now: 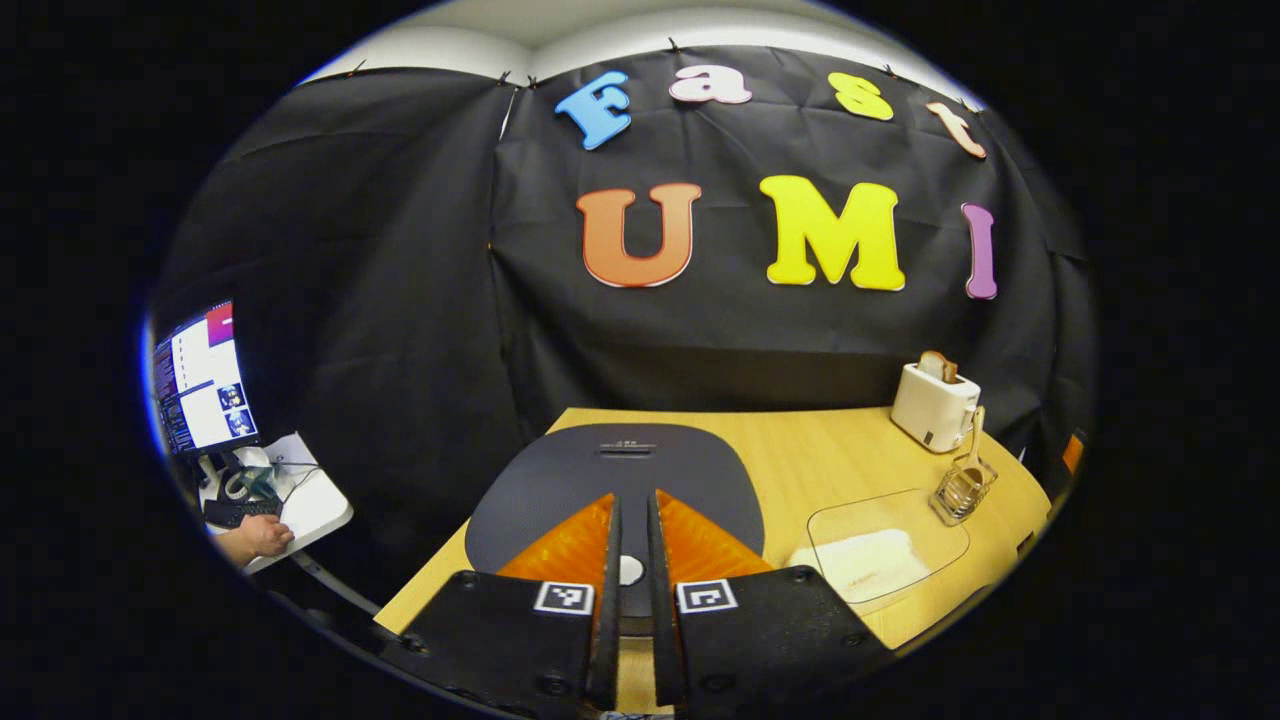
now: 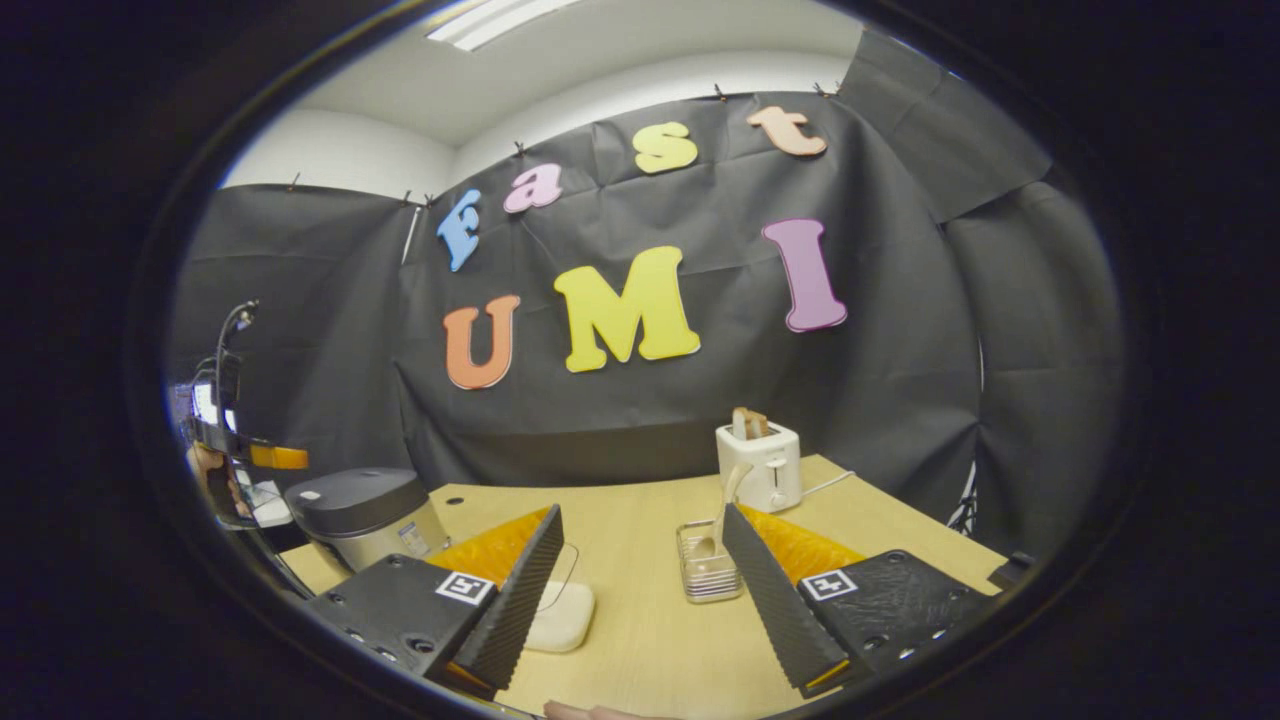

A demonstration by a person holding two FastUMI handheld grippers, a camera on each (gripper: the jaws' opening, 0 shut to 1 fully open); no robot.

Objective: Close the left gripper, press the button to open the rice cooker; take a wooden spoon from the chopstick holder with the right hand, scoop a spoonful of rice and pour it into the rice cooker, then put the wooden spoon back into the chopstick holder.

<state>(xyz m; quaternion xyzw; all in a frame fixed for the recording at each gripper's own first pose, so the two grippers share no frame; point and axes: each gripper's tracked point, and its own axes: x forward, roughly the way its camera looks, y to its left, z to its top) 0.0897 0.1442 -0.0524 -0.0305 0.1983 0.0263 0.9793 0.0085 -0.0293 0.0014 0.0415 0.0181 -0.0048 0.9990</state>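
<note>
The dark rice cooker (image 1: 620, 470) stands with its lid down right under my left gripper (image 1: 633, 498). The left gripper's fingers are shut, parallel and nearly touching, holding nothing. The cooker's small white button (image 1: 630, 570) shows in the slit between them. In the right gripper view the cooker (image 2: 360, 510) sits at the left. My right gripper (image 2: 641, 512) is open wide and holds nothing. The wire chopstick holder (image 2: 708, 565) with the wooden spoon (image 2: 730, 495) upright in it stands just ahead of the right finger. A clear container of rice (image 1: 880, 550) lies between the cooker and the holder (image 1: 962, 490).
A white toaster (image 2: 760, 465) with a slice of bread in it stands at the back of the wooden table (image 2: 630, 530), behind the holder. Off the table's left side are a monitor (image 1: 200, 380) and a person's hand (image 1: 262, 537) on a small white desk.
</note>
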